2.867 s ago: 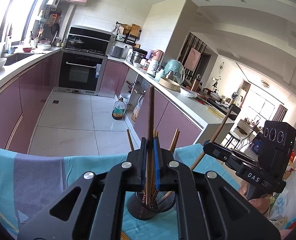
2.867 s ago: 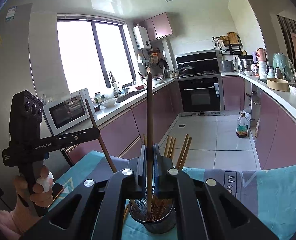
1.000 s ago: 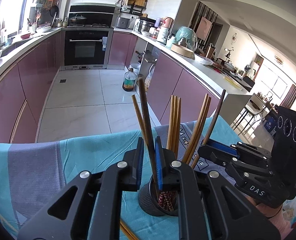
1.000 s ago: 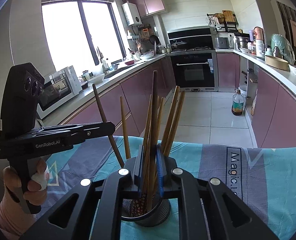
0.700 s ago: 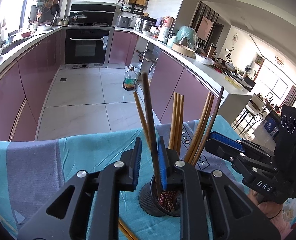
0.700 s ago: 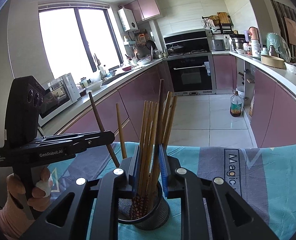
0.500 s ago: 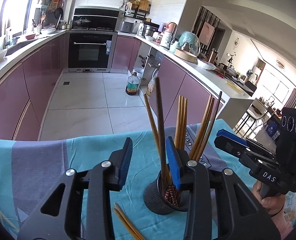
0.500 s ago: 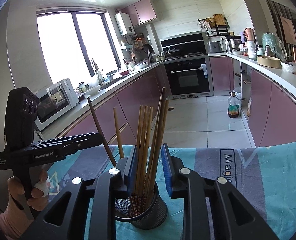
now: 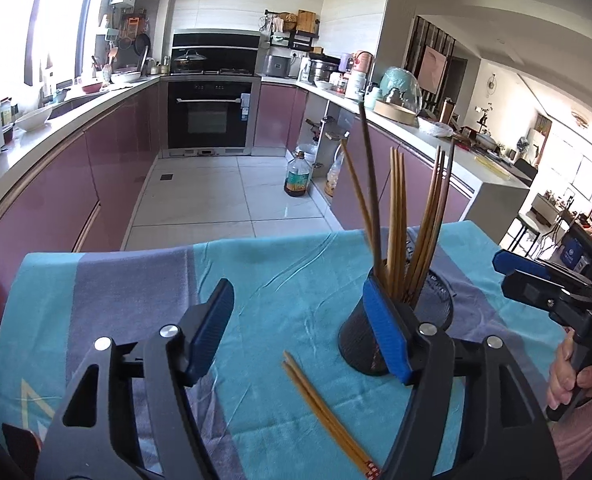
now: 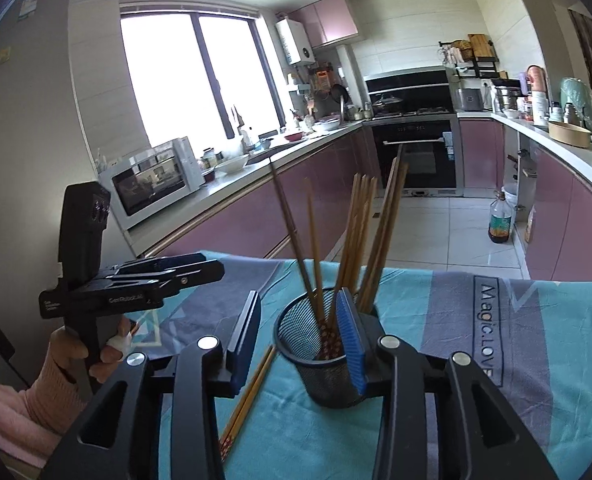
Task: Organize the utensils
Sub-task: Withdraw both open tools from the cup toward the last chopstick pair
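A black mesh cup (image 9: 353,344) (image 10: 315,372) stands on the teal and grey tablecloth (image 9: 256,272) and holds several chopsticks (image 9: 395,220) (image 10: 359,232), wooden and dark. Two loose wooden chopsticks (image 9: 323,408) (image 10: 252,392) lie on the cloth beside the cup. My left gripper (image 9: 299,324) is left of the cup, its jaws opening with nothing gripped between them. My right gripper (image 10: 299,340) is just short of the cup, jaws opening, pads off the chopsticks. Each gripper also shows in the other's view: right gripper (image 9: 503,270), left gripper (image 10: 212,266).
The cloth's far edge (image 9: 216,244) drops to a tiled kitchen floor with an oil bottle (image 9: 296,178). Purple cabinets line both sides and an oven (image 9: 210,114) stands at the back. A microwave (image 10: 152,184) sits on the left counter. A person's hands (image 10: 76,356) hold the grippers.
Both grippers were shut on a dark chopstick over the cup. Both have let go, the chopsticks stand in the cup, the jaws have spread, and the left gripper has shifted left.
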### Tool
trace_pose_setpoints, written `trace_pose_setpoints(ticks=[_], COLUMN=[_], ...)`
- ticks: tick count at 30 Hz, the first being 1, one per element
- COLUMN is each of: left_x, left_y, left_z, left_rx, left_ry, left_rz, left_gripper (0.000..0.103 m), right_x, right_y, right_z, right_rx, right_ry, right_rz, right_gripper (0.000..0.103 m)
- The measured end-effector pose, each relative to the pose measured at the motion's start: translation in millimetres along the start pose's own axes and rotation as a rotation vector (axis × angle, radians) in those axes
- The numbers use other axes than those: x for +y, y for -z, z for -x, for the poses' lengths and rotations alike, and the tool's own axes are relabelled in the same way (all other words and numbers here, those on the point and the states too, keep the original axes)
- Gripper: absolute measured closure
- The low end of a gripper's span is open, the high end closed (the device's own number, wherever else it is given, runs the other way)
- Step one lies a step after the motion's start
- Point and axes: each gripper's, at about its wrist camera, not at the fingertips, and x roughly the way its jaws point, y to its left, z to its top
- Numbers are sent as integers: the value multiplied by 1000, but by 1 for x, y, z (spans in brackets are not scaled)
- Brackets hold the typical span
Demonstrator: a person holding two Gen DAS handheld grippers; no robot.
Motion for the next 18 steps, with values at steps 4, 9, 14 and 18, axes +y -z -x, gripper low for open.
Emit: trace_pose_setpoints(ticks=[4,9,14,18], left_x=[14,27,29,26], left_y=[30,68,98,111], left_z=[6,14,19,20], left_rx=[33,84,118,131], left_ry=[-58,-93,-108,-111], left_rz=[14,49,65,69], left_gripper=[35,32,32,32], right_x=[18,32,45,50], right_y=[28,65,86,91], right_z=[-20,-59,-84,-90], right_rx=[111,272,356,377], right_ry=[-50,-74,-75,-62], right_rz=[19,-3,-2,-9], right_gripper=[63,63,66,71])
